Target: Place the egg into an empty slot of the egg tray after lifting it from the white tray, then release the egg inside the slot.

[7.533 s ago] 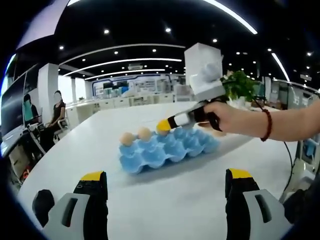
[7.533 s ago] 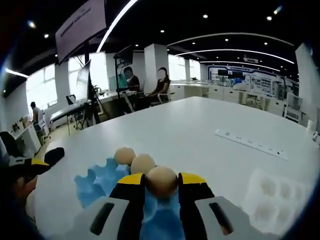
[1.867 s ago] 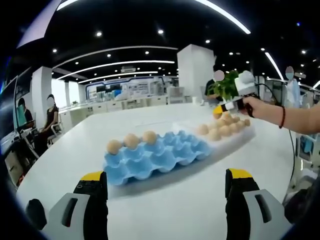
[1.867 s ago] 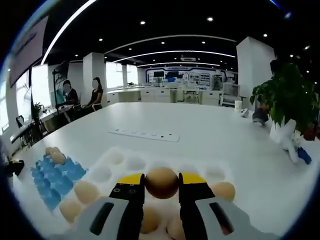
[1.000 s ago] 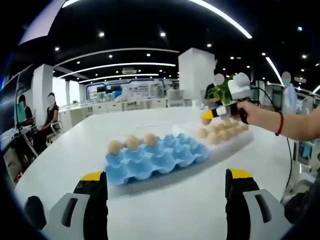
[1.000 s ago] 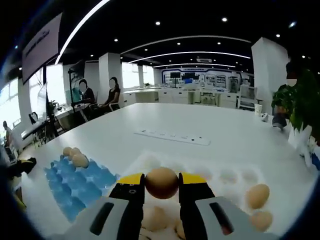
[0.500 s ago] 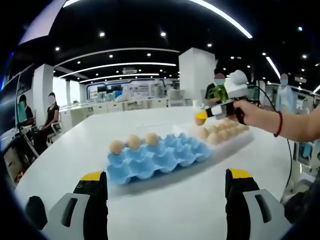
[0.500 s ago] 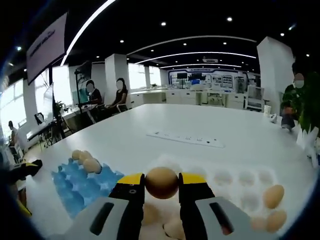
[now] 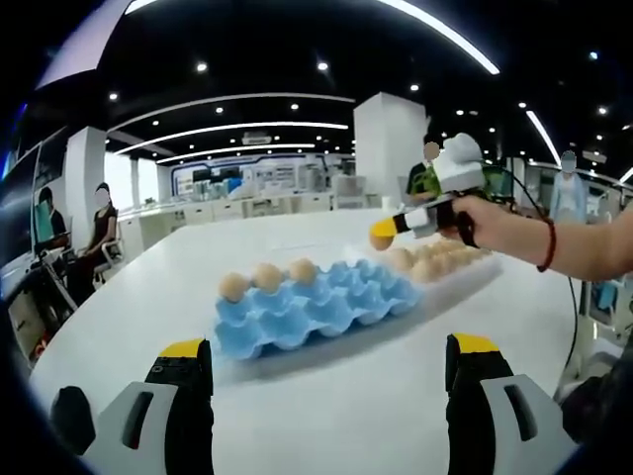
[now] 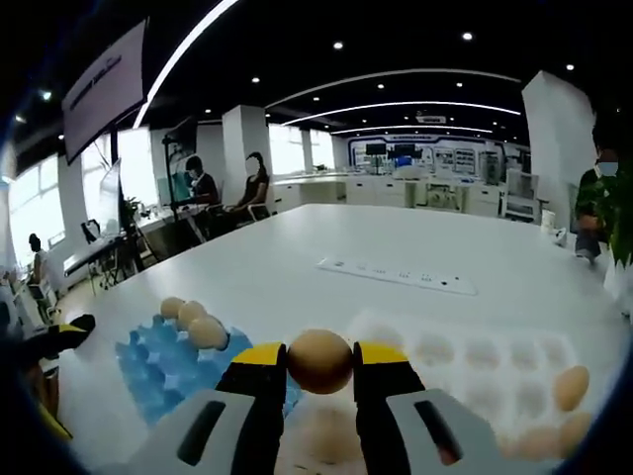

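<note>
**Inspector:** What has changed since half a second ago?

**Operator:** My right gripper [image 10: 319,368] has carried the egg [image 10: 319,360] off the white tray [image 10: 495,368] toward the blue egg tray [image 10: 163,371]. In the left gripper view the right gripper [image 9: 386,234] now hangs above that tray's near-right end, closer to it than before. The jaws are clamped on the egg.

**Inspector:** Where does the target lie?

**Operator:** In the right gripper view the egg tray sits at about nine o'clock from the egg, its long axis running away toward ten o'clock. Three eggs [image 10: 190,319] fill the far row; I judge the nearer slots free.

**Inspector:** And the left gripper?

**Operator:** The left gripper [image 9: 326,381] is spread wide, holding nothing, low over the counter [image 9: 326,396] and well apart from the tray. The right is nearer, so the placement falls to it.
</note>
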A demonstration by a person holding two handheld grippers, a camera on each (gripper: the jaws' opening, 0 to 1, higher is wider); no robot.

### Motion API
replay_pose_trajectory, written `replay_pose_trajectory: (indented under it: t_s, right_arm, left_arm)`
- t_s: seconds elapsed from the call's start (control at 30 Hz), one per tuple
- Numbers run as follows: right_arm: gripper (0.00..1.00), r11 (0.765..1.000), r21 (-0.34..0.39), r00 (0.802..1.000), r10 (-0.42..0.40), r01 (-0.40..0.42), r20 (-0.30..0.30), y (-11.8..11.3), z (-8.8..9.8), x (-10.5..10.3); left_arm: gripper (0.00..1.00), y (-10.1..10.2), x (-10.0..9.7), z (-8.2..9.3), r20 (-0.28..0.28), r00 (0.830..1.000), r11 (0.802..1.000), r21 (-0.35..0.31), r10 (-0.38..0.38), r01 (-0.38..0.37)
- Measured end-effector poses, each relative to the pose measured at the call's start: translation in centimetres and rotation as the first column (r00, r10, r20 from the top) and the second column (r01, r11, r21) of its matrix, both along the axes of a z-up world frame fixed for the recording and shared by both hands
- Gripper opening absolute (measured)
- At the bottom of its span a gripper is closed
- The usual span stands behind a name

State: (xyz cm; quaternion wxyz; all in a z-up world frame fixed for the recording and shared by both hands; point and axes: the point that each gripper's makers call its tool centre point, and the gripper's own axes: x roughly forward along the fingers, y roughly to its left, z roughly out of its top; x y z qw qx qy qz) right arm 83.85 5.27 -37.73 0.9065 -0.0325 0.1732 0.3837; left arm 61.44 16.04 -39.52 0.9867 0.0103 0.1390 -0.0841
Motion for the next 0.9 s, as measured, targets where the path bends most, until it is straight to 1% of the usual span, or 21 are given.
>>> replay_pose_trajectory:
  t_s: [0.07, 0.2, 0.3, 0.37, 0.57, 0.73, 0.77, 0.9]
  right_arm:
    - [0.27, 1.000, 0.007, 1.000, 0.017, -0.017, -0.003, 0.7, 0.0, -0.7]
    - [0.27, 0.999, 0.013, 0.999, 0.047, -0.047, -0.010, 2.2, -0.4, -1.0]
    - [0.27, 0.998, 0.011, 0.998, 0.067, -0.067, -0.013, 3.3, -0.6, -1.4]
    - [0.27, 0.997, 0.012, 0.997, 0.075, -0.075, -0.018, 3.7, -0.7, -1.6]
    - [0.27, 0.995, 0.017, 0.995, 0.098, -0.098, -0.022, 4.9, -0.8, -1.9]
    - [0.27, 0.993, 0.015, 0.993, 0.116, -0.115, -0.027, 5.7, -1.1, -2.4]
    - [0.27, 0.993, 0.013, 0.993, 0.116, -0.116, -0.029, 6.1, -1.3, -2.1]
    - [0.27, 0.992, 0.007, 0.992, 0.123, -0.123, -0.038, 6.7, -1.7, -2.1]
  left_arm:
    - [1.00, 0.0, 0.0, 0.0, -0.002, 1.000, 1.000, -0.001, 0.000, 0.000]
    - [1.00, 0.3, -0.1, -0.1, -0.003, 1.000, 1.000, -0.002, 0.005, -0.005]
    - [1.00, 1.3, 0.1, -0.2, -0.002, 1.000, 1.000, -0.002, 0.011, -0.011]
    - [1.00, 2.0, 0.2, -0.2, -0.004, 1.000, 1.000, -0.001, 0.017, -0.017]
    - [1.00, 2.4, 0.2, -0.3, -0.006, 1.000, 1.000, 0.003, 0.022, -0.022]
    - [1.00, 1.9, -0.2, -0.1, -0.005, 1.000, 1.000, 0.007, 0.019, -0.019]
    - [1.00, 1.8, -0.3, 0.0, -0.003, 1.000, 1.000, 0.007, 0.018, -0.018]
    - [1.00, 1.5, -0.7, 0.2, -0.002, 1.000, 1.000, 0.013, 0.021, -0.020]
